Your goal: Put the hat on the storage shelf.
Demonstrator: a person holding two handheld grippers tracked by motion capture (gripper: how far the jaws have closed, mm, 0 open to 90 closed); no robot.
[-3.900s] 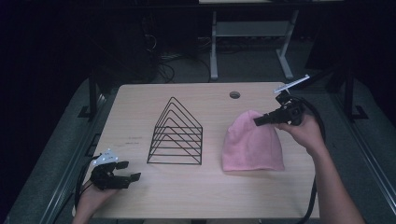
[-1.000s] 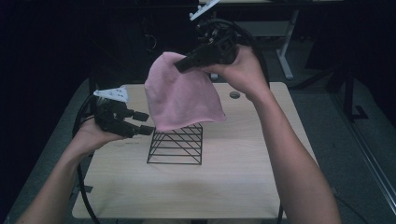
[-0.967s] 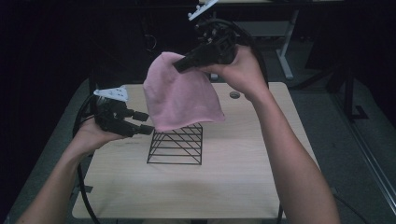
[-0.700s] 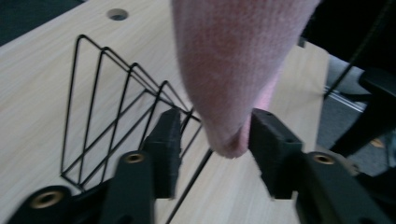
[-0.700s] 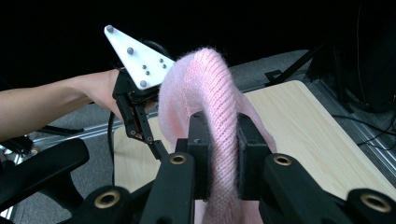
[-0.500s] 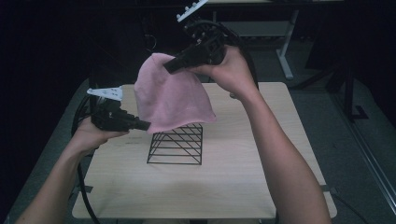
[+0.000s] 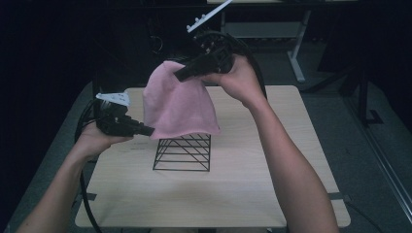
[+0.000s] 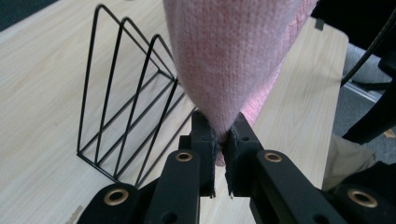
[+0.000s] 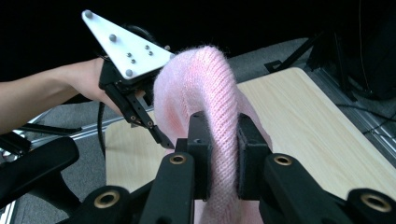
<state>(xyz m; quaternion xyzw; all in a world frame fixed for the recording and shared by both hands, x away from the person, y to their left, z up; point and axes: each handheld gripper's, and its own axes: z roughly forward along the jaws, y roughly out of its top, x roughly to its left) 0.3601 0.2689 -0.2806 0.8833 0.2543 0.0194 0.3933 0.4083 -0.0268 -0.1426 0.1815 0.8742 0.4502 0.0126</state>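
— Where's the pink knit hat (image 7: 179, 104)?
— Above the black wire rack (image 7: 183, 152), right hand-held gripper (image 7: 180, 76) clamping its crown, left hand-held gripper (image 7: 149, 130) pinching its hem (both closed on knit).
— Next?
— Likely lowering it over the rack, centred.

Dim lab: bare wooden table (image 7: 291, 194), floor cables, desk frame (image 7: 296, 53) behind

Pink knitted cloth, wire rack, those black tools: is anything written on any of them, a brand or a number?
None readable: no text on the pink cloth, the wire rack, the table or either gripper.
Faint marks on the tabletop by the left gripper: too blurred to tell.
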